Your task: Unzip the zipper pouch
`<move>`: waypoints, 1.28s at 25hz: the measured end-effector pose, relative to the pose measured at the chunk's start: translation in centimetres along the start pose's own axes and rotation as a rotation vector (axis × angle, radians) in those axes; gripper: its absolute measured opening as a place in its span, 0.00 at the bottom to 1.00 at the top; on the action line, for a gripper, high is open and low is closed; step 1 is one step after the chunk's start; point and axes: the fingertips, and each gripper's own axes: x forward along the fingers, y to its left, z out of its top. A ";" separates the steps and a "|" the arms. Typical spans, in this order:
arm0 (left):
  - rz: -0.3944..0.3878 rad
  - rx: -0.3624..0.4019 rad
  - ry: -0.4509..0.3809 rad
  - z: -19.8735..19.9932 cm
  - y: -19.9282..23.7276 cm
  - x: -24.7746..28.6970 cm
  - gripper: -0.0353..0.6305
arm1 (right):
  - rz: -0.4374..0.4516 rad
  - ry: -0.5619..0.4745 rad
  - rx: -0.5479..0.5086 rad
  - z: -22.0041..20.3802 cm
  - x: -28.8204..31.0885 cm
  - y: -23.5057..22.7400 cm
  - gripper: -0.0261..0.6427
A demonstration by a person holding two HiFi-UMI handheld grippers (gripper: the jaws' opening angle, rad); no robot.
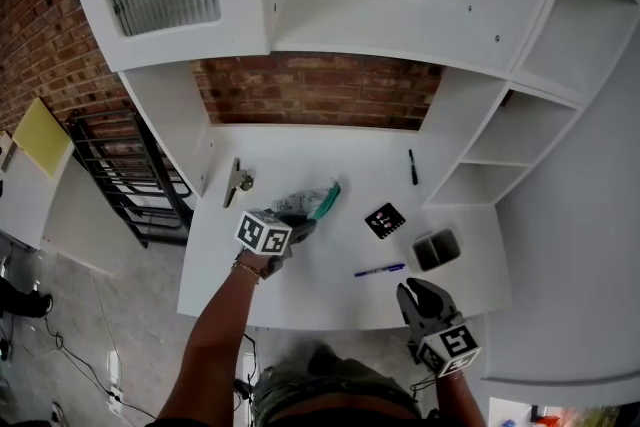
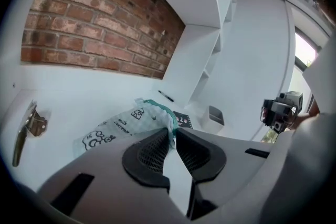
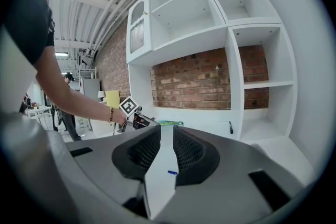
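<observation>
The zipper pouch (image 1: 314, 201) lies on the white table (image 1: 300, 155); it is pale, printed with small drawings, and has a teal zipper edge. My left gripper (image 1: 300, 224) is shut on the pouch's near corner. In the left gripper view, the pouch (image 2: 126, 122) runs away to the left from the pinching left gripper (image 2: 172, 131). My right gripper (image 1: 419, 294) hovers at the table's front right edge, well away from the pouch. In its own view, the right gripper (image 3: 161, 131) shows a narrow gap between its jaws with nothing in it.
A blue pen (image 1: 380, 269) lies between the two grippers. Also on the table are a grey box (image 1: 436, 249), a black card (image 1: 384, 220), a black marker (image 1: 412, 167) near the right shelf unit, and a metal latch (image 1: 238, 182) at the left. White shelves enclose the table on three sides.
</observation>
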 end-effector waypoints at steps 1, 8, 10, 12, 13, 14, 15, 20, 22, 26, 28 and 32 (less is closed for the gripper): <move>-0.003 0.000 0.012 -0.5 -0.2 0.3 0.11 | 0.001 0.001 0.000 0.0 0.0 0.0 0.15; -0.003 -0.002 0.078 -4.0 -1.0 1.9 0.12 | -0.006 0.009 -0.012 -0.2 0.1 0.0 0.15; 0.000 0.002 0.098 -4.8 -1.2 2.1 0.12 | -0.013 0.006 -0.004 -0.5 -0.1 -0.4 0.15; 0.000 0.004 0.108 -5.2 -1.4 2.2 0.13 | -0.019 0.001 -0.010 -0.1 -0.2 -0.5 0.15; -0.003 0.000 0.109 -5.3 -1.5 2.3 0.15 | -0.020 0.001 -0.014 0.1 -0.2 -0.6 0.15; -0.006 -0.005 0.109 -5.3 -1.6 2.3 0.18 | -0.021 0.003 -0.014 0.2 -0.3 -0.5 0.15; -0.009 -0.009 0.108 -5.3 -1.8 2.4 0.20 | -0.021 0.007 -0.009 0.1 -0.3 -0.5 0.15; -0.019 -0.028 0.097 -5.5 -2.4 2.4 0.27 | -0.009 0.008 0.012 -0.6 -0.3 -0.3 0.15; -0.025 -0.026 0.094 -5.4 -2.7 2.2 0.28 | -0.005 0.006 0.010 -0.5 -0.2 -0.1 0.15; -0.023 -0.024 0.078 -5.3 -3.1 1.8 0.29 | 0.004 -0.003 0.007 -0.1 -0.3 0.1 0.15; -0.020 -0.022 0.070 -5.2 -3.3 1.6 0.29 | 0.008 -0.004 0.008 -0.1 -0.3 0.2 0.15; -0.013 -0.016 0.055 -4.9 -3.5 1.0 0.29 | 0.021 0.002 -0.004 -0.1 -0.3 0.7 0.15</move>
